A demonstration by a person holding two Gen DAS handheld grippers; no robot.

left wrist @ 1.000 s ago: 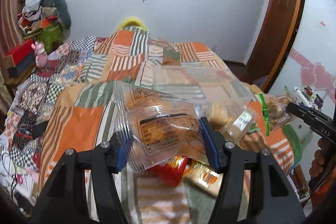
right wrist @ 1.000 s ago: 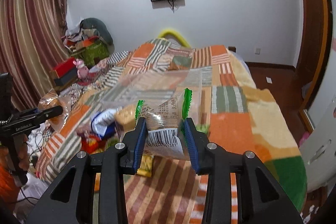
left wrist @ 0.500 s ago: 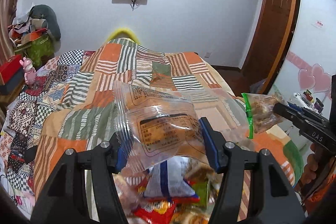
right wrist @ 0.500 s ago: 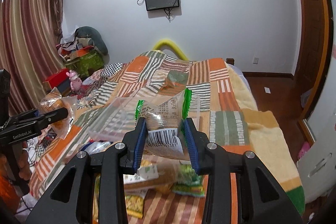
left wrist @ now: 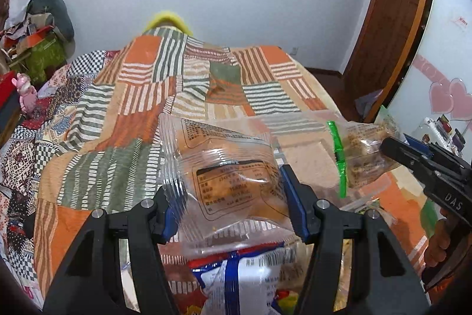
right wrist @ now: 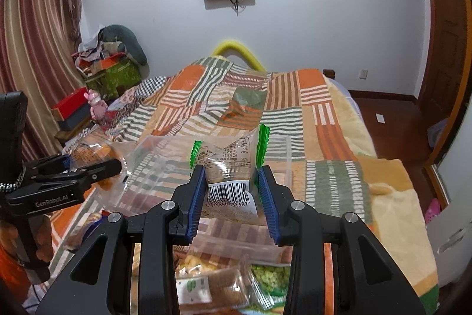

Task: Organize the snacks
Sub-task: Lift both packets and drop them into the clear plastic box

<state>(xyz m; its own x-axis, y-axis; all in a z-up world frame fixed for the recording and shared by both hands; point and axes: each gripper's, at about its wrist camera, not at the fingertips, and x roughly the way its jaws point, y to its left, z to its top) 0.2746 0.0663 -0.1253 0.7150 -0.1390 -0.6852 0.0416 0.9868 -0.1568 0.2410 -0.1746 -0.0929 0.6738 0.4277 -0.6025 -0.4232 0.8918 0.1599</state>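
Patchwork blanket [left wrist: 124, 114] under snack pile; left gripper [left wrist: 233, 205] clamped on clear pastry packet [left wrist: 224, 173], right gripper [right wrist: 233, 194] clamped on green-edged packet [right wrist: 228, 164].

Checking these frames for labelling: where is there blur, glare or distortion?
Left wrist view: fisheye bends the door frame; the clear packet in the left gripper glares; the snacks below are smeared. Right wrist view: curtain bows; the barcode packet is sharp, the snacks beneath soft.
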